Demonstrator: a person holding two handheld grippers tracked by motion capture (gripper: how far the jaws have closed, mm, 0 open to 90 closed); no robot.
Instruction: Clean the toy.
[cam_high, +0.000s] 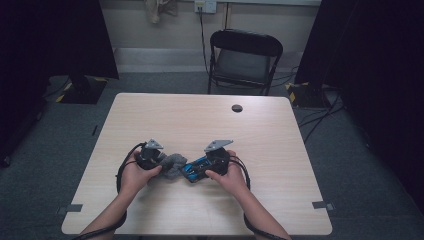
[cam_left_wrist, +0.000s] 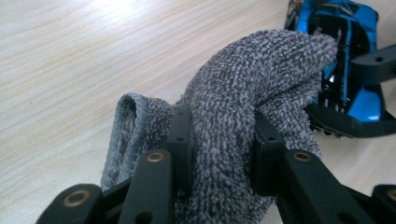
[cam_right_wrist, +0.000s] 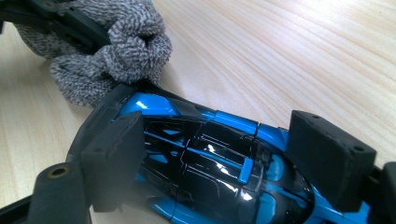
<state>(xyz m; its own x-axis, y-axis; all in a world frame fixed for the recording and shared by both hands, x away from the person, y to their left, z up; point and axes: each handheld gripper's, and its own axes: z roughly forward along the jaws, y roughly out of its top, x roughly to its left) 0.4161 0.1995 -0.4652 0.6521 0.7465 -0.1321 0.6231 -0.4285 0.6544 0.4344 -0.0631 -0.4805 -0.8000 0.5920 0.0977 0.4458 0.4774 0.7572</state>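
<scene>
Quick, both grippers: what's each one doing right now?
Left gripper: closed on the grey cloth.
Right gripper: jaws on either side of the blue toy car, gripping it.

A bunched grey knitted cloth (cam_left_wrist: 243, 93) pressed against one end of a glossy blue-and-black toy car (cam_right_wrist: 210, 158) (roof up) near the table's front edge.

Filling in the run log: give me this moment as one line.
left gripper: shut on grey cloth | right gripper: shut on blue toy car | cloth touching car's end | both on table
</scene>
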